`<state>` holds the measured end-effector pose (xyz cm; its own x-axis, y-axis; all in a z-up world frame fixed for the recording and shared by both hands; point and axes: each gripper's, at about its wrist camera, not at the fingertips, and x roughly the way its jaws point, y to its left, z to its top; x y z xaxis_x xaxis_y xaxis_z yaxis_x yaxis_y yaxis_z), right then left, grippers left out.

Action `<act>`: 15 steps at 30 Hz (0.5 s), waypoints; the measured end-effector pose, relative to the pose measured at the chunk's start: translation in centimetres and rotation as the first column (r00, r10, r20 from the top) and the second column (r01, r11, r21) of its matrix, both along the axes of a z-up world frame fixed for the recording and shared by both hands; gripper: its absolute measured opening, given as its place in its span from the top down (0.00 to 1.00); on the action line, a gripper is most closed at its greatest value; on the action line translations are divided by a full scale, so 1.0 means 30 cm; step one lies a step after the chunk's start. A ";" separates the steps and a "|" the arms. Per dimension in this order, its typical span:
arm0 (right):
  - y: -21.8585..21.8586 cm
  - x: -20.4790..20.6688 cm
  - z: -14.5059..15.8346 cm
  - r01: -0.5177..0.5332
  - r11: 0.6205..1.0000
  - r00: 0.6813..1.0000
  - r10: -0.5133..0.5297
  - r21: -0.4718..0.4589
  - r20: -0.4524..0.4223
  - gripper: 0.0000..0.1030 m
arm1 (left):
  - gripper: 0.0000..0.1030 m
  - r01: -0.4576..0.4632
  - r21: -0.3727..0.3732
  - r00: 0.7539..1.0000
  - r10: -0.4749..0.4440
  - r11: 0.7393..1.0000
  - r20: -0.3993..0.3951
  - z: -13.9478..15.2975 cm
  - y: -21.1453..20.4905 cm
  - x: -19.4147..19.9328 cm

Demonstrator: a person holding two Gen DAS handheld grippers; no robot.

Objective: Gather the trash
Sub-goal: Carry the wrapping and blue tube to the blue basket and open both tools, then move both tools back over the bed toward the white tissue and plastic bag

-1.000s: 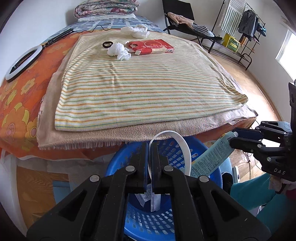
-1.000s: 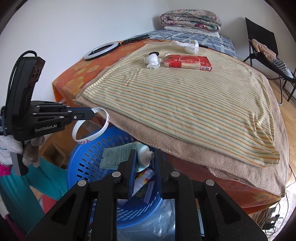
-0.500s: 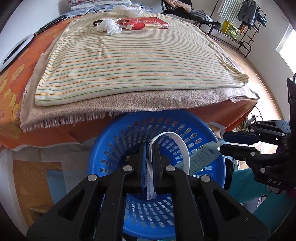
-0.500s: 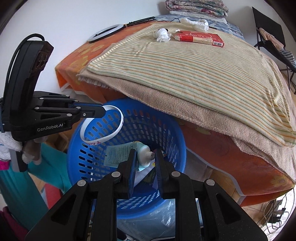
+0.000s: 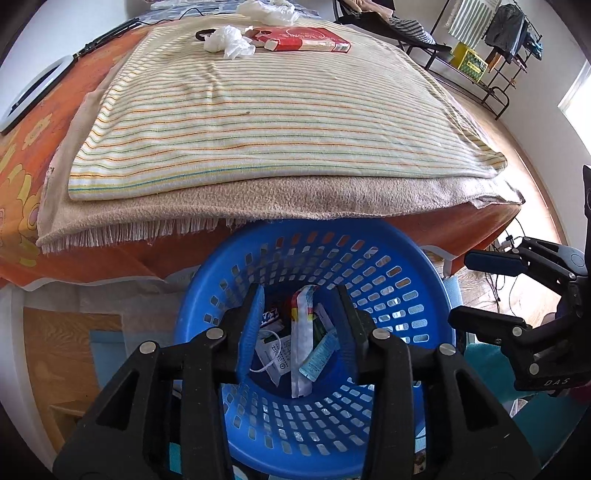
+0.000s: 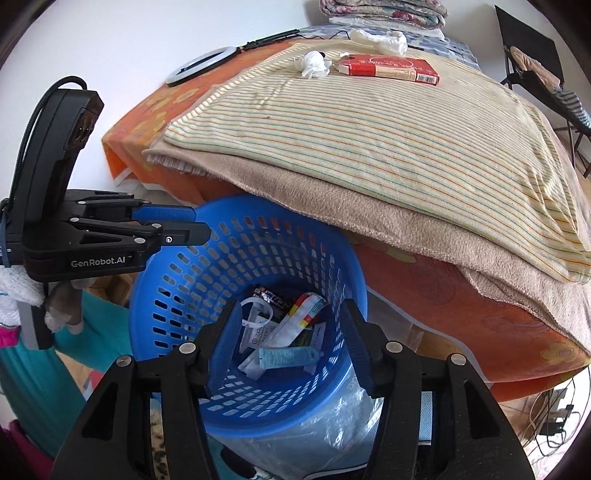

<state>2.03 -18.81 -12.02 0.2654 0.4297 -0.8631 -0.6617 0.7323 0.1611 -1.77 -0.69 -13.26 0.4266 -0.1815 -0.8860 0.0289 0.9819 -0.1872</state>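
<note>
A: Where do the two grippers stand?

B: Both hang over the blue basket [image 5: 424,291], which sits on the floor against the near edge of the bed [image 5: 22,140]; the left gripper [image 5: 301,325] has its jaws opening, with nothing between the fingers [image 5: 249,332] but the view down into the basket; the right gripper [image 6: 291,341] is opening too, and its pads press on nothing.

A: And the trash?

B: Some lies at the bottom of the basket; a light blue tube [image 6: 288,357] lies flat there, beside a white wrapper [image 6: 301,317] with red and yellow marks that leans up the pile; a white loop [image 6: 256,308] rests at the left of the heap, and a dark small pack [image 6: 269,295] lies behind it; other papers sit under these, too jumbled to tell apart.

A: Anything on the bed?

B: Yes; on the striped sheet [image 5: 273,114], near its far edge, a red box [image 5: 306,38] lies flat, with a crumpled tissue [image 5: 229,42] just beside it on the left and a small black ring [image 5: 203,34] touching that tissue; a crumpled white bag [image 5: 267,9] lies past the far edge of the sheet; a white ring light [image 6: 201,64] rests on the orange cover at the bed's far left corner.
</note>
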 end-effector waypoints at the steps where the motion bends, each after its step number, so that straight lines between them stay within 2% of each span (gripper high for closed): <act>1: -0.001 0.001 0.001 0.003 1.000 1.000 -0.003 -0.002 0.002 0.42 | 0.61 -0.003 -0.001 1.000 0.003 1.000 0.000 0.000 0.002 0.002; 2: -0.002 0.001 0.002 0.008 1.000 1.000 -0.008 -0.005 0.003 0.41 | 0.61 -0.008 0.000 1.000 0.008 1.000 -0.002 0.000 0.005 0.004; 4: -0.007 0.005 0.003 0.019 1.000 1.000 -0.019 -0.008 0.003 0.34 | 0.47 -0.022 0.002 1.000 0.022 1.000 -0.002 -0.001 0.011 0.008; 5: -0.009 0.007 0.003 0.025 1.000 1.000 -0.025 -0.008 0.002 0.34 | 0.44 -0.028 0.002 1.000 0.028 1.000 0.002 0.000 0.014 0.008; 10: -0.017 0.020 0.008 0.053 0.999 0.999 -0.053 -0.012 -0.001 0.34 | 0.39 -0.053 0.001 0.999 0.053 0.999 -0.001 0.006 0.027 0.016; 15: -0.026 0.037 0.014 0.079 0.997 0.997 -0.079 -0.002 -0.018 0.30 | 0.39 -0.056 0.000 0.998 0.056 0.998 0.008 0.020 0.025 0.028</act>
<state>3.15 -19.60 -11.59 0.2830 0.4070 -0.8685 -0.5991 0.7821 0.1713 -0.93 0.06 -12.65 0.4433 -0.1568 -0.8826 -0.0249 0.9820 -0.1870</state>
